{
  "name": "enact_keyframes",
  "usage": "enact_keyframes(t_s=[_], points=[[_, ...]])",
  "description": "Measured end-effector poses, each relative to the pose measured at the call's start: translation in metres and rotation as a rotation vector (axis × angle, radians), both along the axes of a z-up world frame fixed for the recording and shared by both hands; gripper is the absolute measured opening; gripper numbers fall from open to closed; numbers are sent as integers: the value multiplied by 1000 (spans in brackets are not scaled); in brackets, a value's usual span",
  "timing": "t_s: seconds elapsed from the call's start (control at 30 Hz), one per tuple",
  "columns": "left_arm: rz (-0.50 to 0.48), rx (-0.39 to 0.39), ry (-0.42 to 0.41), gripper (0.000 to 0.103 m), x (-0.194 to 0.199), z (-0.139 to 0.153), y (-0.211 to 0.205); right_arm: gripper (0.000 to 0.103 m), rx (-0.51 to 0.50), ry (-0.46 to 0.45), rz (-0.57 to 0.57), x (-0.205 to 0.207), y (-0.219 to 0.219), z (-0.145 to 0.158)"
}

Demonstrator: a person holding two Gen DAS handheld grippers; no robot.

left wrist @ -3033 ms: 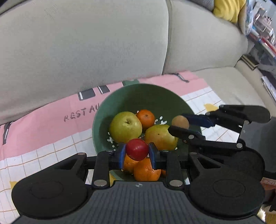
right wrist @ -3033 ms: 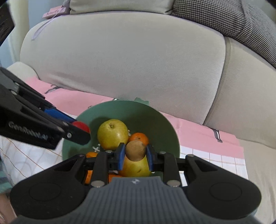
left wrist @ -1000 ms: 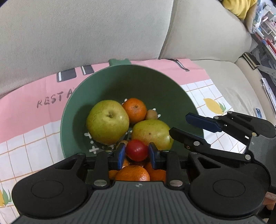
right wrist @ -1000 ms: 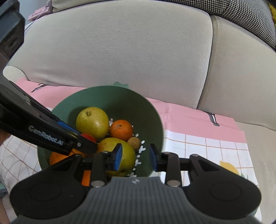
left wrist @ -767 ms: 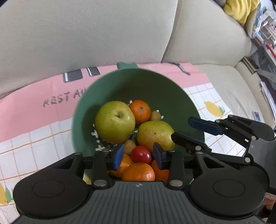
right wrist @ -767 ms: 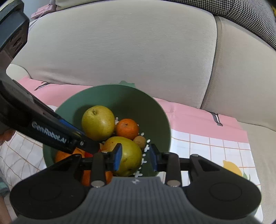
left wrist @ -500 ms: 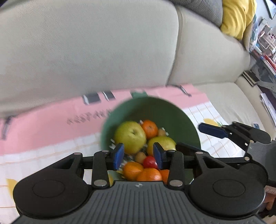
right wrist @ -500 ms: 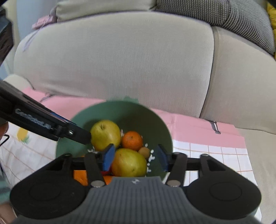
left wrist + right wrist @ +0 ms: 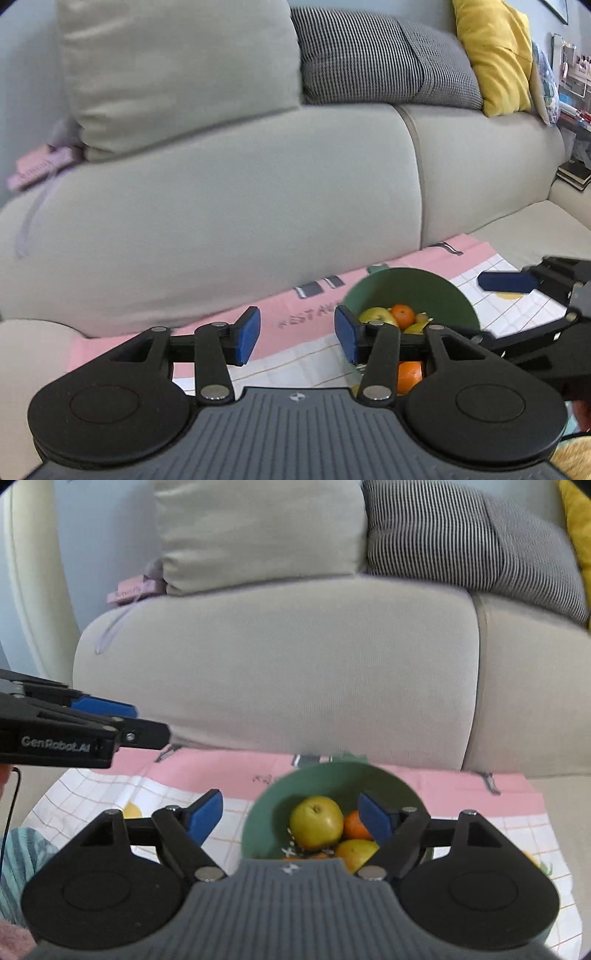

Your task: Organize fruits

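Observation:
A green bowl (image 9: 410, 288) sits on the cloth and holds a yellow-green pear (image 9: 376, 316), oranges (image 9: 402, 315) and other small fruit. My left gripper (image 9: 295, 334) hangs above and to the left of it. Its jaws are opening and nothing is between them. In the right wrist view the bowl (image 9: 266, 812) lies under my right gripper (image 9: 290, 812), whose jaws are also opening and hold nothing. A pear (image 9: 316, 821), an orange (image 9: 352, 825) and a second pear (image 9: 356, 851) show between its fingers, well below them. The bowl's near part is hidden behind both gripper bodies.
A pink and white checked cloth (image 9: 147, 794) covers the sofa seat. The beige sofa back (image 9: 221, 221) rises right behind the bowl, with striped (image 9: 354, 59) and yellow (image 9: 495, 55) cushions on top. A striped sleeve (image 9: 18, 853) is at the lower left.
The left gripper let go of the red tomato into the bowl. Both grippers widened their jaws, then rose and pulled back, so the bowl now looks smaller and lower.

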State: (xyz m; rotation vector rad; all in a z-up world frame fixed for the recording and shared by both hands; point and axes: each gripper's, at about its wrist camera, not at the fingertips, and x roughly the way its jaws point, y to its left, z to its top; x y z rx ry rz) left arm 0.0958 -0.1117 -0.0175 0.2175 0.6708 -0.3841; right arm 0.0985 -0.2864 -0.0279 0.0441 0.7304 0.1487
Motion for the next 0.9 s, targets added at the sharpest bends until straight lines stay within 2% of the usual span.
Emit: enact_keyframes(t_s=[0.1, 0.17, 0.37, 0.47, 0.5, 0.6, 0.63, 0.9], points=[[31, 3, -38, 55, -15, 6, 15, 80, -7, -21, -6, -12, 13, 12], [57, 2, -62, 56, -25, 9, 24, 85, -4, -23, -11, -19, 20, 17], [129, 34, -114, 64, -50, 5, 45, 87, -26, -22, -27, -43, 39, 25], [153, 7, -122, 72, -62, 4, 56, 95, -32, -15, -30, -52, 46, 24], [161, 8, -128, 79, -65, 3, 58, 96, -27, -12, -34, -56, 48, 23], [184, 51, -169, 85, -76, -1, 60, 96, -31, -4, -59, -66, 53, 22], [184, 66, -171, 89, -79, -3, 60, 96, -38, -3, -69, -70, 55, 22], [152, 56, -80, 89, -92, -21, 67, 99, -83, -1, -100, -94, 71, 11]])
